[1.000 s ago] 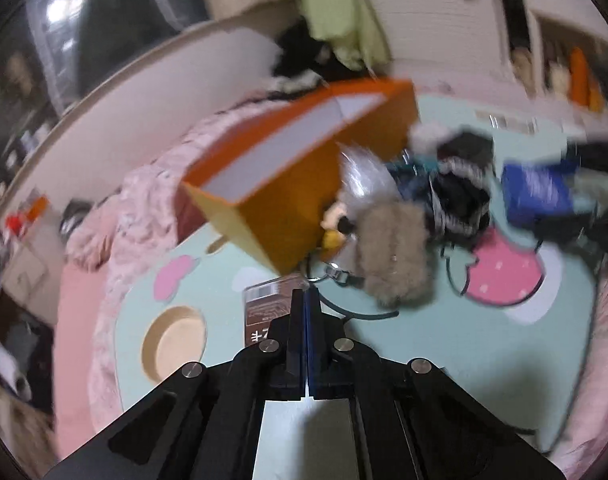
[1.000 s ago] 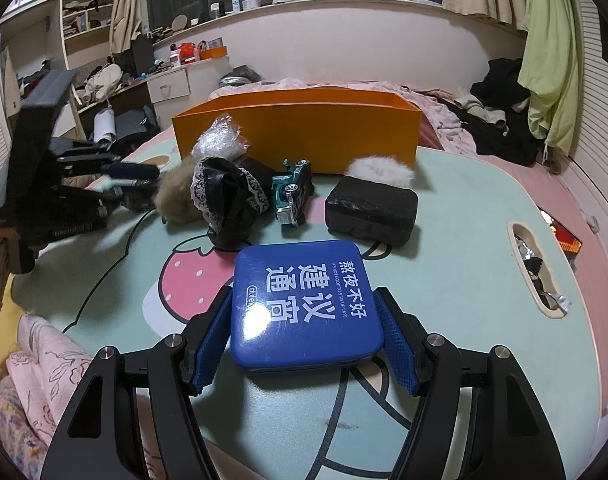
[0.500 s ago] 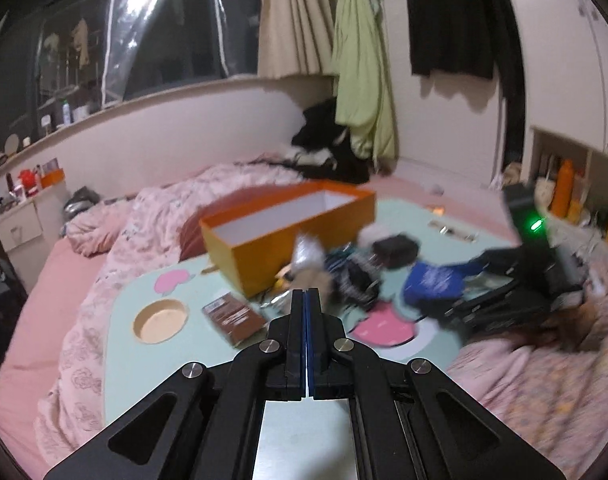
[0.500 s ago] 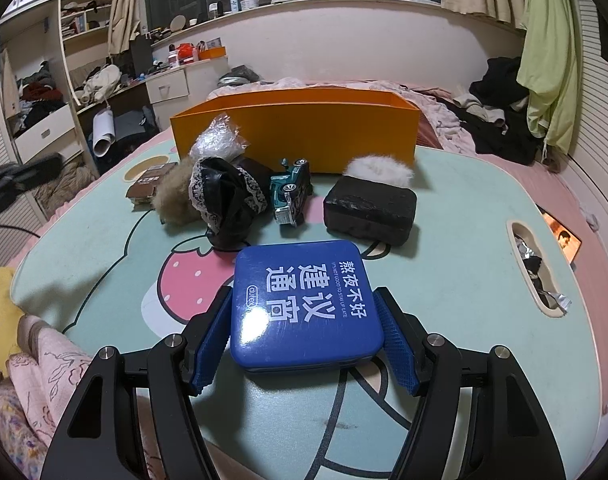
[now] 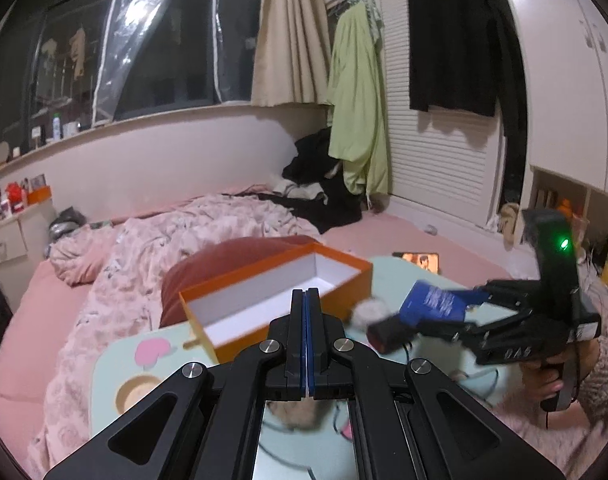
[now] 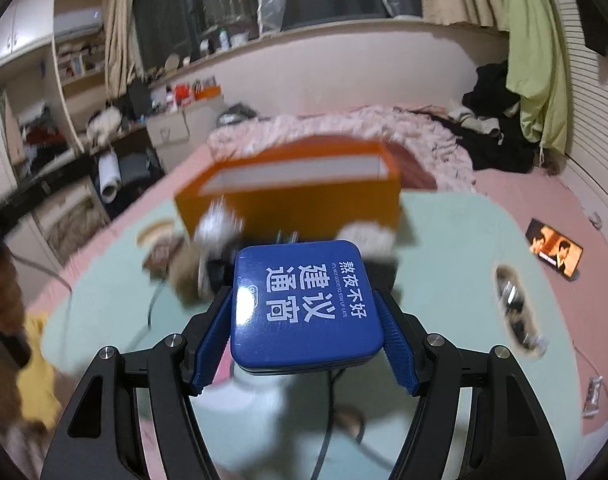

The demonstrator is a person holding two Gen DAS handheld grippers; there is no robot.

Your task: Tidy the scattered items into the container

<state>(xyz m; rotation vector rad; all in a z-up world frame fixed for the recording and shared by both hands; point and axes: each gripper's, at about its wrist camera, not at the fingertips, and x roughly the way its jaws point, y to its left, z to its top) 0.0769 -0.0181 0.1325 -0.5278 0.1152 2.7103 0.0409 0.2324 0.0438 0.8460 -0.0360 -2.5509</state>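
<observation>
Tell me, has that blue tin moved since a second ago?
Yes. The blue tin, clamped in the right hand-held gripper, has come up off the mint-green tabletop it lay on, and now hangs nearer the orange box.

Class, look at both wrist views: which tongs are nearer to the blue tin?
Right. The right tongs grip the blue tin between their pads, lifted above the table. The left tongs are shut, empty, and apart from it.
</observation>
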